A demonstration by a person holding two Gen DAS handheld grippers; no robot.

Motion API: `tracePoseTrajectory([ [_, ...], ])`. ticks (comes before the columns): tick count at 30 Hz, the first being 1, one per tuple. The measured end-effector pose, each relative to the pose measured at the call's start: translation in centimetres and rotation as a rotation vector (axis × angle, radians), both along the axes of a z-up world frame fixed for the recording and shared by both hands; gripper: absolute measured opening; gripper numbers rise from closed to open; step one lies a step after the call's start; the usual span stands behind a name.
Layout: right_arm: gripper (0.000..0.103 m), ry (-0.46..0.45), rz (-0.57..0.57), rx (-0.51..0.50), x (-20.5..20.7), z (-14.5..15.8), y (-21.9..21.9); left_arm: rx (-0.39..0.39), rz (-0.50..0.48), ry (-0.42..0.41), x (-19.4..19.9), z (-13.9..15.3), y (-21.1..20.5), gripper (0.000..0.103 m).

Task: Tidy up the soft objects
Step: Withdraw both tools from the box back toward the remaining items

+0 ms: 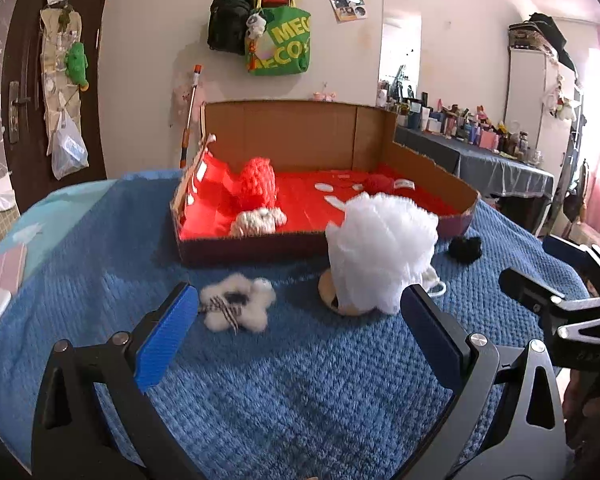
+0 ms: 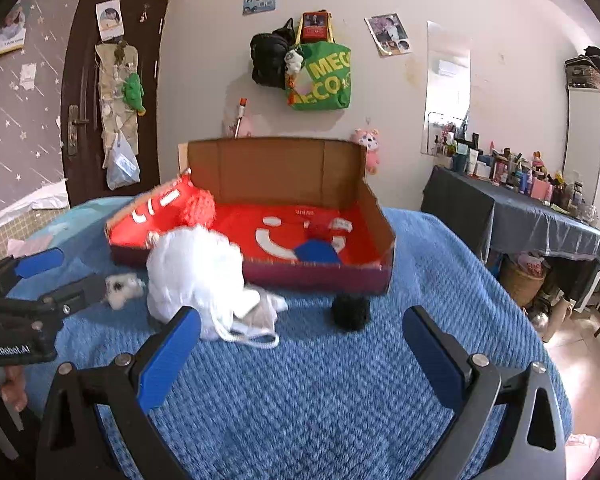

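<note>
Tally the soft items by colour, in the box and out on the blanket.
White: 2, the mesh bath pouf and the fluffy flower scrunchie, both on the blanket.
Black: 1, the pom-pom, on the blanket.
Red: 2, the knitted toy and the small yarn ball, both in the box.
Total: 5

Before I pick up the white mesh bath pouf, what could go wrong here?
Both grippers are open and hold nothing.

1. The white mesh bath pouf trails a cord loop on the blue blanket; the loop may snag on a finger.
2. The pouf partly covers a tan object; a wide grasp could drag it along.
3. The small black fluffy item lies close to the cardboard box; it might be pushed under the wall.
</note>
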State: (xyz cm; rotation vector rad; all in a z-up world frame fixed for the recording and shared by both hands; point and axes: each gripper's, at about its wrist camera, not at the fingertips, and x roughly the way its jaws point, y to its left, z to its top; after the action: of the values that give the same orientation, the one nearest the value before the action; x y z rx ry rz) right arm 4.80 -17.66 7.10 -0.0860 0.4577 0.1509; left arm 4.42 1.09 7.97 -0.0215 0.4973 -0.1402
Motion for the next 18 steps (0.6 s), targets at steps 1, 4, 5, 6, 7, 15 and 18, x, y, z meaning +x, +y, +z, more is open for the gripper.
tracePoseTrajectory([
  [1,0.103,0.004,-0.002,0.001,-0.1,-0.4,0.0,-0.004,0.000,0.005,0.0,-0.3,0.0,0.103],
  [4,0.103,0.030,-0.004,0.006,-0.1,-1.7,-0.2,-0.001,0.002,0.022,-0.1,-1.3,-0.2,0.103],
  [5,0.103,0.036,-0.006,0.007,0.0,-1.9,-0.2,0.003,0.004,0.029,-0.1,-1.6,-0.3,0.103],
  [6,0.103,0.043,-0.006,0.007,0.0,-2.2,-0.3,0.005,0.005,0.038,-0.1,-1.9,-0.3,0.103],
  [7,0.103,0.051,-0.008,0.006,0.1,-2.4,-0.3,0.005,0.007,0.044,-0.1,-2.1,-0.3,0.103],
  [15,0.103,0.075,-0.012,0.029,0.6,-3.1,-0.9,0.002,0.019,0.056,0.2,-2.4,-0.1,0.103],
  [18,0.103,0.078,-0.014,0.026,0.7,-3.1,-1.0,0.003,0.023,0.057,0.4,-2.5,0.0,0.103],
])
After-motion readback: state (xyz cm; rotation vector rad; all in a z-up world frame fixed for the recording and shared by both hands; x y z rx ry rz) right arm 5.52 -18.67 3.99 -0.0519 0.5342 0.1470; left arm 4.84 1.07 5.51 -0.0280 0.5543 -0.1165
